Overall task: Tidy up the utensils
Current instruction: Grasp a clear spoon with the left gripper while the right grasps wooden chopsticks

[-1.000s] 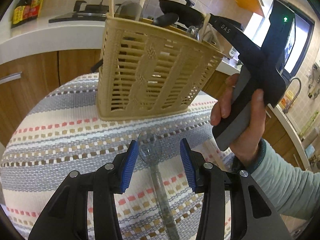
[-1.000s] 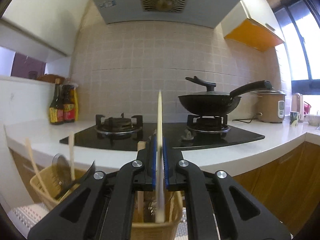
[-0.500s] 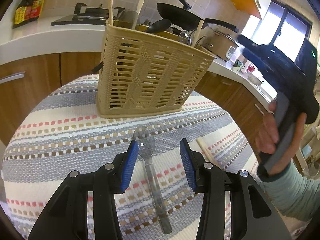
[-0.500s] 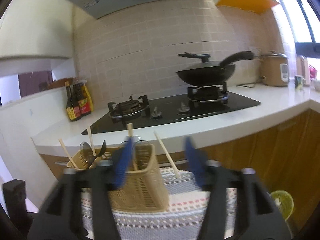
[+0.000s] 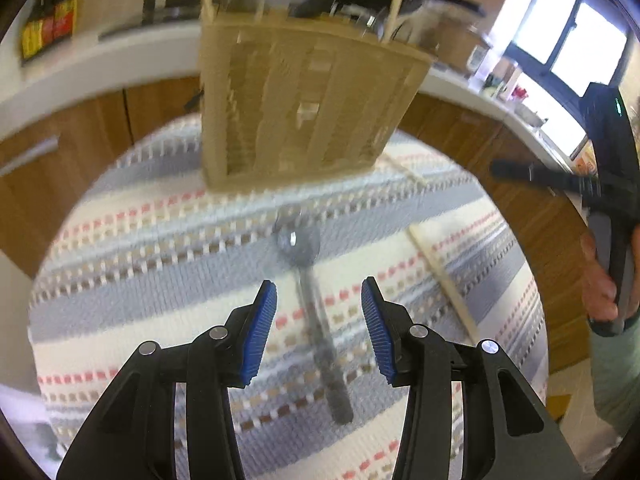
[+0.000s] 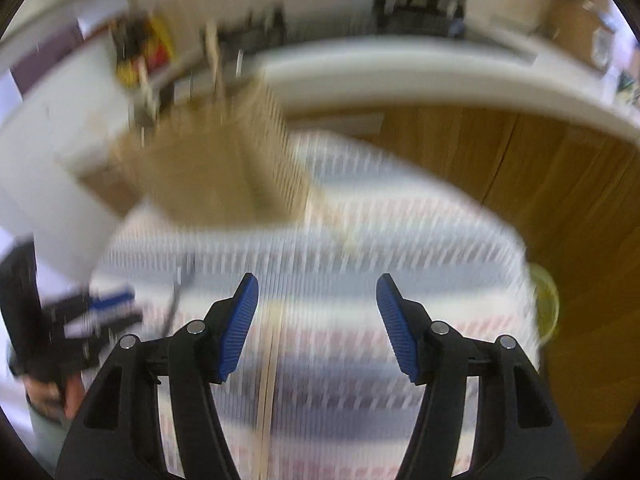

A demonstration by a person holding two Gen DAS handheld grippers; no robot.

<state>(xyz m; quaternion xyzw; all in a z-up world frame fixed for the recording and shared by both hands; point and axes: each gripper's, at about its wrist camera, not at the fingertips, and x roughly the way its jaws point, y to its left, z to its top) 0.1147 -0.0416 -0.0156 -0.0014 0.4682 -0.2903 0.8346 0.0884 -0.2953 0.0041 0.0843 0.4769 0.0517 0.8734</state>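
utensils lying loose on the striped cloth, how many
2. A clear spoon lies between the open left tongs, in front of the basket. A wooden chopstick lies to its right, toward the right tongs. Blur or the basket may hide others.

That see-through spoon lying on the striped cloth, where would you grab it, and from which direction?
Probably the thin handle just below the bowl of the spoon, coming down from above. It lies flat, lengthwise between the open left gripper pads, so they would close across its narrow width.
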